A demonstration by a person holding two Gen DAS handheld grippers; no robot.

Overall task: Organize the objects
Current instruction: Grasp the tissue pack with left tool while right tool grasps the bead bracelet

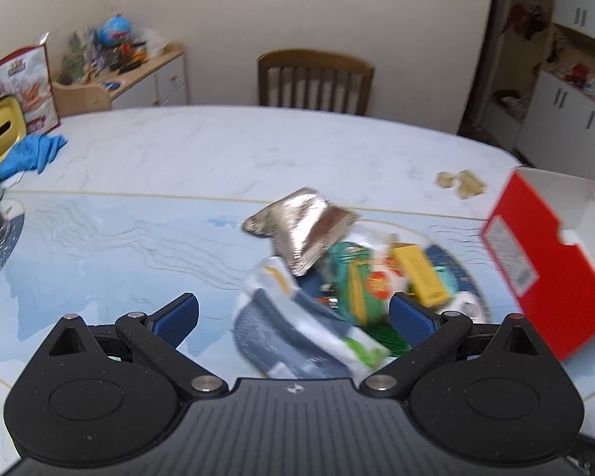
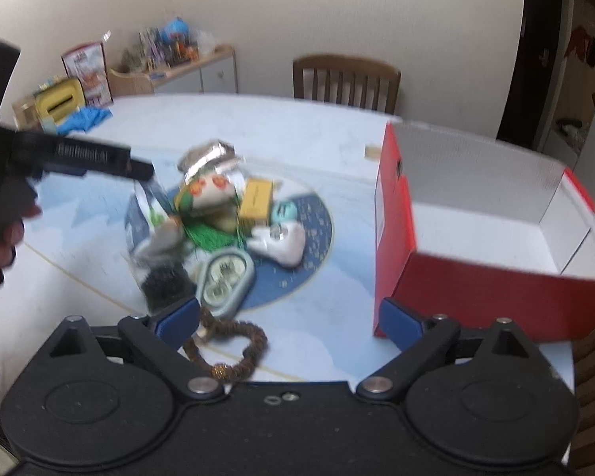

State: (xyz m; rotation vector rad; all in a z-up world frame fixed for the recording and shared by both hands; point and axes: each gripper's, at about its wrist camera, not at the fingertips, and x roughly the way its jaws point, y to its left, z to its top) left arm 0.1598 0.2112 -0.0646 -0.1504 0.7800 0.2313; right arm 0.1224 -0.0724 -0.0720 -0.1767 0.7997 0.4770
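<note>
A pile of small objects lies on the blue round mat (image 2: 317, 214): a silver foil pouch (image 1: 301, 234), a green packet (image 1: 357, 285), a yellow box (image 1: 420, 277), a white-and-blue packet (image 1: 297, 317), a white controller-shaped thing (image 2: 281, 242) and a grey oval case (image 2: 226, 277). A brown bead bracelet (image 2: 226, 349) lies nearest me. The open red box (image 2: 476, 238), white inside, stands to the right of the pile. My left gripper (image 1: 295, 317) hangs open over the pile's near side. My right gripper (image 2: 289, 319) is open above the bracelet, holding nothing.
A wooden chair (image 1: 315, 79) stands behind the oval marble table (image 1: 218, 150). At the far left are a yellow tissue box (image 1: 0, 127), blue gloves (image 1: 31, 150) and a cereal box (image 1: 27, 83). Small tan pieces (image 1: 460, 182) lie beyond the red box.
</note>
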